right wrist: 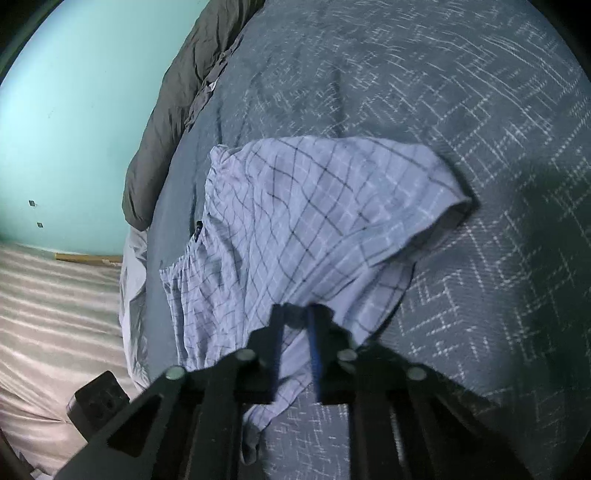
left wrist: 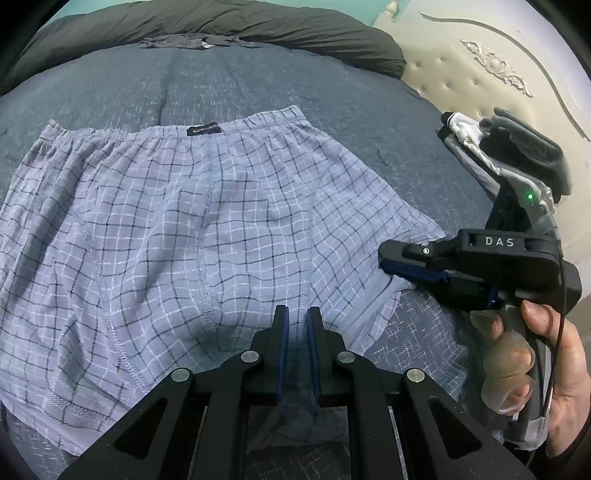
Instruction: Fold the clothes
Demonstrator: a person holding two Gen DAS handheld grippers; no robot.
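Pale blue checked boxer shorts [left wrist: 166, 221] lie spread on a blue patterned bedspread [left wrist: 221, 81], waistband away from me. My left gripper [left wrist: 297, 317] sits at the near crotch hem, its fingers close together with the cloth running between them. My right gripper [left wrist: 388, 260], held by a hand [left wrist: 554, 369], is shut on the hem of the right leg. In the right wrist view that gripper [right wrist: 297, 317] pinches the shorts [right wrist: 295, 221], and the leg is lifted and draped off the bedspread [right wrist: 443, 92].
A dark grey duvet [left wrist: 221, 22] is bunched along the far side, with a dark garment [left wrist: 177, 41] in front of it. Folded clothes [left wrist: 524, 147] lie by the cream headboard [left wrist: 498, 55]. A striped floor [right wrist: 55, 314] and a black box [right wrist: 98, 400] lie beyond the bed edge.
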